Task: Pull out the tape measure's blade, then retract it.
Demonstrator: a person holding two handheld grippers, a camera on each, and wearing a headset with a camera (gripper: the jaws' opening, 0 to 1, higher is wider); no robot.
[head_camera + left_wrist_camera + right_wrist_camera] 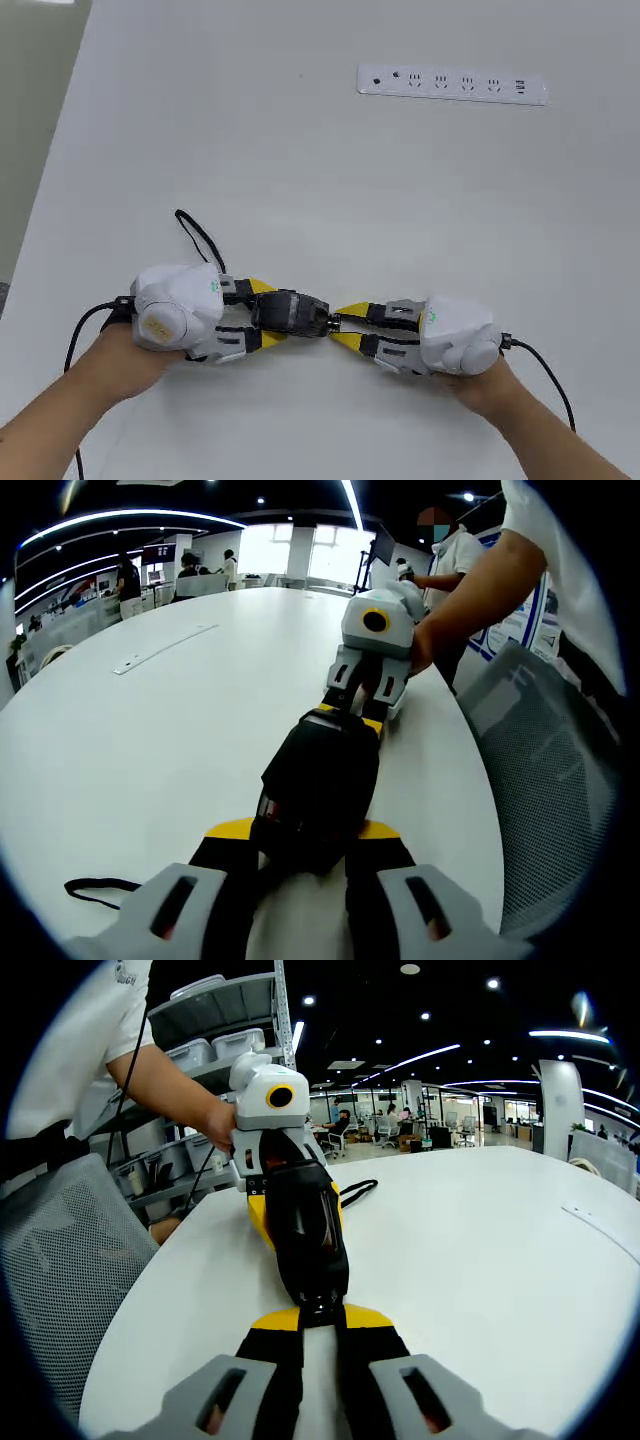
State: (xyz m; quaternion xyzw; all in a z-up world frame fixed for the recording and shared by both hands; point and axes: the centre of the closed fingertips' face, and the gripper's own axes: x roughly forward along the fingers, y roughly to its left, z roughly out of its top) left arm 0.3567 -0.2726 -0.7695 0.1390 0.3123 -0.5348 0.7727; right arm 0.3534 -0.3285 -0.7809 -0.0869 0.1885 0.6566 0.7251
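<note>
tape measure [290,312], a dark case, lies on the white counter [250,140]. it is well apart from the power strip [452,84], on the person's side of it and off to its left.

the left gripper [265,313] has its yellow-tipped fingers clamped on the sides of the case, one on each flank, as the left gripper view shows. the right gripper [345,324] comes in from the end of the case that lies more nearly below the power strip. its fingers are pressed together on the blade tip [334,321] right at the mouth of the case.

judged from how things lie, both holds are set, but almost no blade shows. a short sliver sits between the mouth and the right fingers, and the two grippers are close to nose to nose. so the draw-out looks barely begun at most, and the full pull and the retraction both seem left to do.

the case's long axis runs roughly parallel to the power strip, along the line that joins the two grippers. its mouth points at the right gripper and its back end at the left one.

a black cord loop [200,238] lies on the counter near the left gripper, on the side toward the power strip.
</note>
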